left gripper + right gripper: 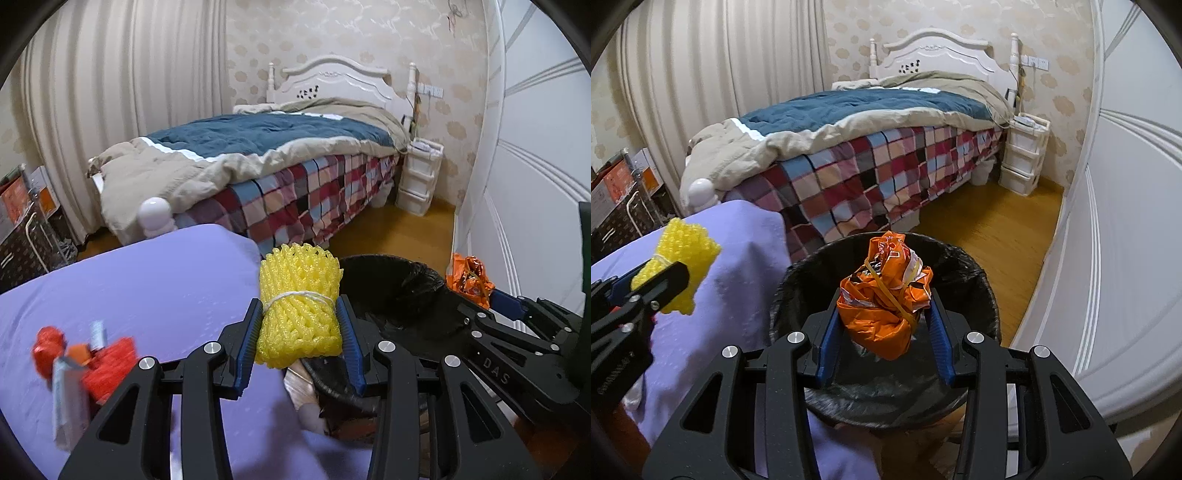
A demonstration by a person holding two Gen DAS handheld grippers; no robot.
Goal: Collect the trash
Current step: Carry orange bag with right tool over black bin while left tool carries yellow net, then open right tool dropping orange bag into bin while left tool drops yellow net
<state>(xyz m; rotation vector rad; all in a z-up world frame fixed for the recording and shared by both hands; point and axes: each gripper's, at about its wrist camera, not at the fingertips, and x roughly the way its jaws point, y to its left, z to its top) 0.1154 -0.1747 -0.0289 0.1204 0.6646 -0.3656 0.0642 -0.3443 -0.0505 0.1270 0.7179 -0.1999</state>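
My left gripper (300, 325) is shut on a yellow foam net roll (300, 295) tied with white string, held over the edge of the purple-covered surface (147, 288), just left of the bin. My right gripper (884, 321) is shut on a crumpled orange wrapper ball (882, 295) bound with a yellow rubber band, directly above the black-lined trash bin (798, 280). The bin (391, 280) also shows in the left wrist view, with the orange wrapper ball (469, 277) beyond it. In the right wrist view the yellow foam roll (685, 254) appears at left in the left gripper (661, 284).
Red and orange trash with a silvery wrapper (81, 362) lies on the purple surface at left. A bed with a checked cover (871, 173) stands behind, white drawers (1023, 155) beside it. A white wardrobe (1126, 221) runs along the right; wooden floor (997, 236) lies between.
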